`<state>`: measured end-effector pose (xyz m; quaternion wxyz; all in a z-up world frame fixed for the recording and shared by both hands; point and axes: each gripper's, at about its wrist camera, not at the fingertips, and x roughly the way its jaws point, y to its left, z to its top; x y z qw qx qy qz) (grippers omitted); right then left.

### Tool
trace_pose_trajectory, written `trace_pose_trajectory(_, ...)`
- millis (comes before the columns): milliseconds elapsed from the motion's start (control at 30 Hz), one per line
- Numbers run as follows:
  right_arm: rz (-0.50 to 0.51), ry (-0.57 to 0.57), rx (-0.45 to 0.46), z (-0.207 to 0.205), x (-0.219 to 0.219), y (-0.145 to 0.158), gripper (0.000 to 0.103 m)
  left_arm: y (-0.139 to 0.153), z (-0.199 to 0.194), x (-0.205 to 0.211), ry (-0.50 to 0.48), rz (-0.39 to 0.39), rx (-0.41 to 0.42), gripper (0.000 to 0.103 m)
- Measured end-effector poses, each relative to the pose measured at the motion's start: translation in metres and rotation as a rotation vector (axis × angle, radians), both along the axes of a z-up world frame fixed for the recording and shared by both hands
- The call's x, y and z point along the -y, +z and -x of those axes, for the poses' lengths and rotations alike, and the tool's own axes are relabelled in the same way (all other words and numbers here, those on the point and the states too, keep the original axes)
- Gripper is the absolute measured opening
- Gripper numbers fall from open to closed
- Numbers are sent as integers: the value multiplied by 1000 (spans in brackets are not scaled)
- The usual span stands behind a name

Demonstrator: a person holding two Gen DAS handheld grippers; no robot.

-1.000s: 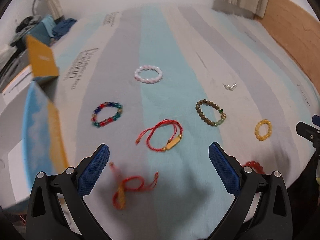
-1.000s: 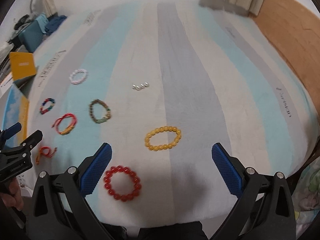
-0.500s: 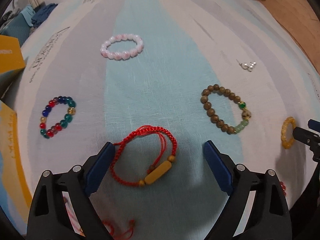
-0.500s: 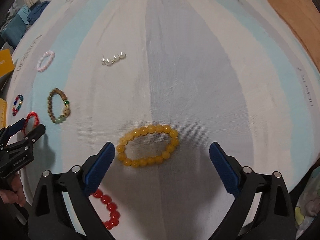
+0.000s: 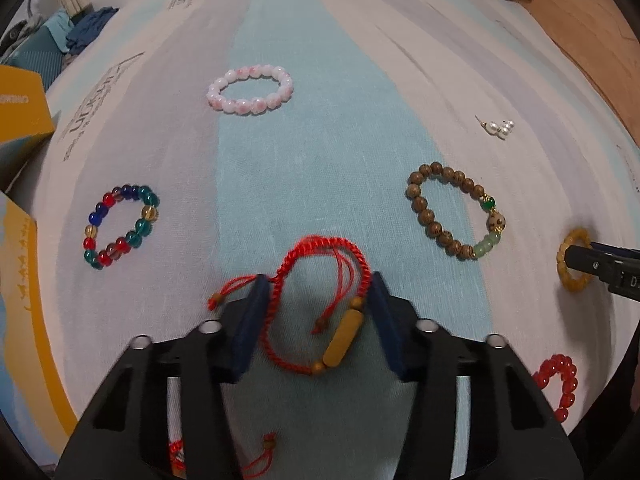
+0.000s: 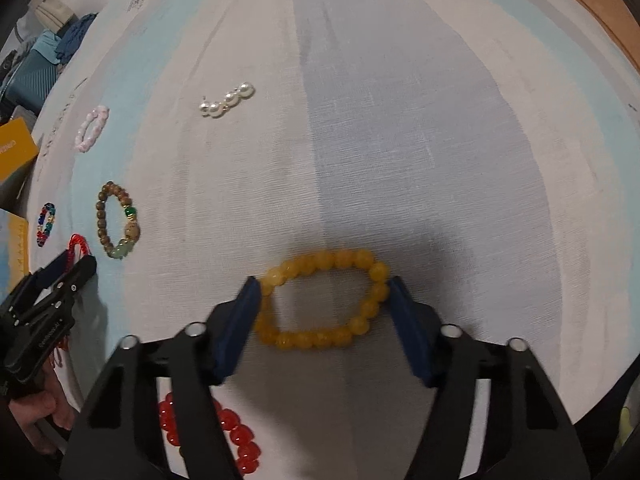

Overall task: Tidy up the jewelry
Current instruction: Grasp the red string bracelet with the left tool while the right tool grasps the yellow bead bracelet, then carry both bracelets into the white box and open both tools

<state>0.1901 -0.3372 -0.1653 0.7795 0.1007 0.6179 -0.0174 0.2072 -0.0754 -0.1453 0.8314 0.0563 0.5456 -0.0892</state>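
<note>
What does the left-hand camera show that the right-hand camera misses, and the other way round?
Only the left wrist view shows the red cord bracelet's yellow bar, and the left gripper with its jaws, which have just been closing, touching that cord on both sides.

Only the right wrist view shows the whole yellow bead bracelet, touched on both sides by the right gripper, also just closing.

Both show the striped cloth, the pink bead bracelet, the brown bead bracelet, the multicoloured bracelet, the pearls and the red bead bracelet.
</note>
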Motion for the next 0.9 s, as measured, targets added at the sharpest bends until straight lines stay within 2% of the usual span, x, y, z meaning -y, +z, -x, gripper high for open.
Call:
trace_pose_trajectory(33,-1,-1,-3,1,0,2,42,1,1,-1,4,11,-5,35)
trace_pose_trajectory(67,24,-8,-14,2,2,0,26,1,1,-3,10,24,-13,31)
trace_pose_trajectory(133,-3,-21,-9,10,4,0,16,0,1,-9,19,45,-26,16)
trace_pose_trajectory(200,-21,-26,-5,18,6,3,9,2,0,-12,26,69,-36,10)
trace_pose_trajectory(467,-27,-28,46,35,13,22,9,11,8,-12,30,86,-30,9)
trace_pose_trajectory(900,-51,-10,171,48,-8,80,9,41,12,-24,40,106,3,9)
